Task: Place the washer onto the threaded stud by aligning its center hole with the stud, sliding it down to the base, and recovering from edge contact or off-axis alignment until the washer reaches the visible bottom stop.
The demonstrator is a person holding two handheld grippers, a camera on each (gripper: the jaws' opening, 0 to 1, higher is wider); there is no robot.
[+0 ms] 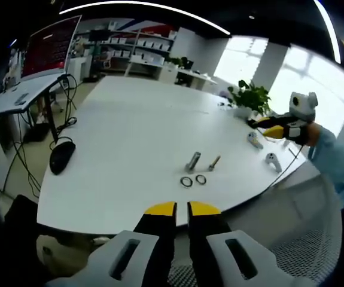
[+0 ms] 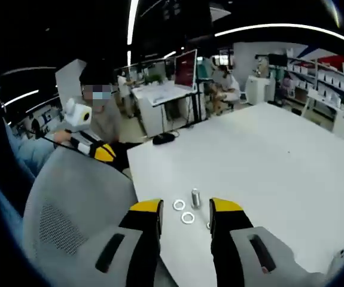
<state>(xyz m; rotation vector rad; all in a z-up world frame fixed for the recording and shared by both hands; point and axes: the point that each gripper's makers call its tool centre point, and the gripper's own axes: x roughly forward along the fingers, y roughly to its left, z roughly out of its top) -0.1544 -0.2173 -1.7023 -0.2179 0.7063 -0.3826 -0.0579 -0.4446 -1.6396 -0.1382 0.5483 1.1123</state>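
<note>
Shiny metal washers [image 1: 194, 180] and stud [image 1: 192, 161] on smooth matt white table [image 1: 130, 131].

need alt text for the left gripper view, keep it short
Two washers lie flat on a white table beside an upright stud and a bolt, none held. The left gripper hovers at the near edge, its yellow-tipped fingers nearly together, and the right gripper reaches in from the right near a potted plant.

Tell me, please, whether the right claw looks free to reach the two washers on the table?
Probably yes: the right claw is open, the washers lie between its tips, and nothing covers them; the stud stands just beyond.
</note>
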